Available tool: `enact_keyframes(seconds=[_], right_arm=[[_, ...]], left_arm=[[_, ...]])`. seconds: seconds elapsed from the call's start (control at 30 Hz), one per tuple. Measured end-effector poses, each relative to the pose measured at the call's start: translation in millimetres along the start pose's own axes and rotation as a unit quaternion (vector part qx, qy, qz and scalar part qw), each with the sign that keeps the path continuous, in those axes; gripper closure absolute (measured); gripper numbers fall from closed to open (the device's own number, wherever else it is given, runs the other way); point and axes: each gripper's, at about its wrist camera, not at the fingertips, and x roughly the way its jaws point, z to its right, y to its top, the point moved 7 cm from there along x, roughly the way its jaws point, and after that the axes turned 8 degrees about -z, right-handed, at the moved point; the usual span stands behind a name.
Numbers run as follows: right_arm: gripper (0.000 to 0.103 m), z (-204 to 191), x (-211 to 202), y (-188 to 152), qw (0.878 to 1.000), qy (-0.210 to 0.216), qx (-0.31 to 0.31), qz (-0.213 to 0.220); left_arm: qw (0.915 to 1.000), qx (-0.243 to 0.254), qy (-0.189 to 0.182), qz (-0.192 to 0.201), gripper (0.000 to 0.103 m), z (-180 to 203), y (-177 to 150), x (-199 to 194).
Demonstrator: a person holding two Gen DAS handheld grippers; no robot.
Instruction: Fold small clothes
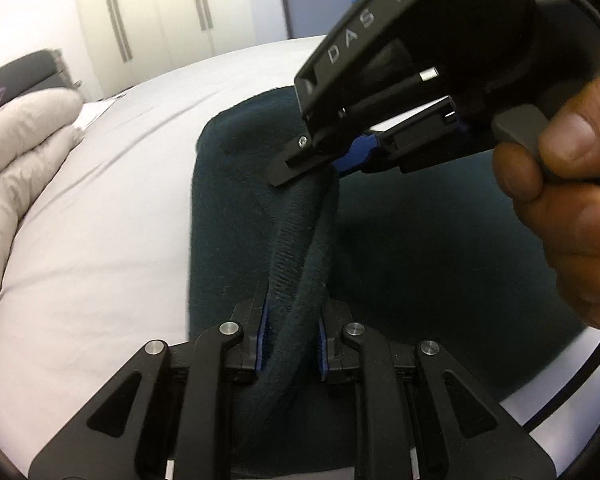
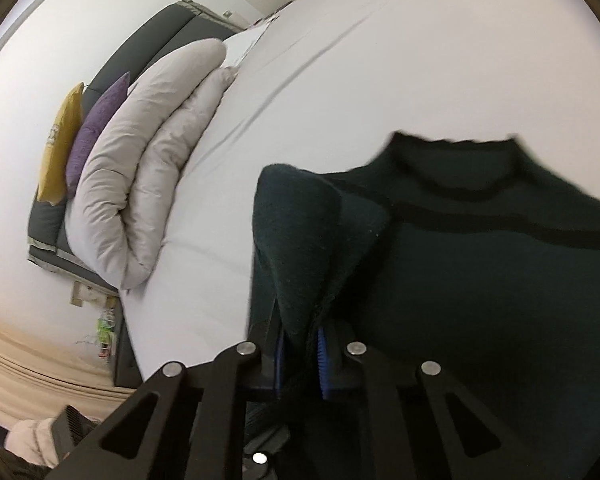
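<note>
We had both the left gripper (image 1: 290, 344) and right gripper (image 2: 300, 364) pinched on the dark sweater's (image 2: 480, 272) bunched edge above the bed (image 1: 100, 220), where an uneven pull might skew the fold.

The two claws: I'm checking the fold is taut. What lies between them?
In the left wrist view, only a raised ridge of the dark green garment runs from the left claw to the right claw.

The sweater's (image 2: 480, 280) lower part runs off the frame; its collar is blurred. The right hand (image 1: 568, 200) is cut by the edge. The floor clutter (image 2: 106, 332) is unreadable.
</note>
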Motion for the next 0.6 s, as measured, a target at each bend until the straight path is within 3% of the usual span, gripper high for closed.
enact_keyframes(seconds=[0.3,0.6], right_arm=[[0.091,64,-87,-19,0.998,-0.012,0.017,0.058],[0.091,140,-153,-43,0.995,-0.026,0.050,0.081]], left_arm=[[0.9973,0.066,-0.029,0.013,0.087,108,32,-12],[0.9919,0.104,-0.071,0.016,0.087,202,50,-9]])
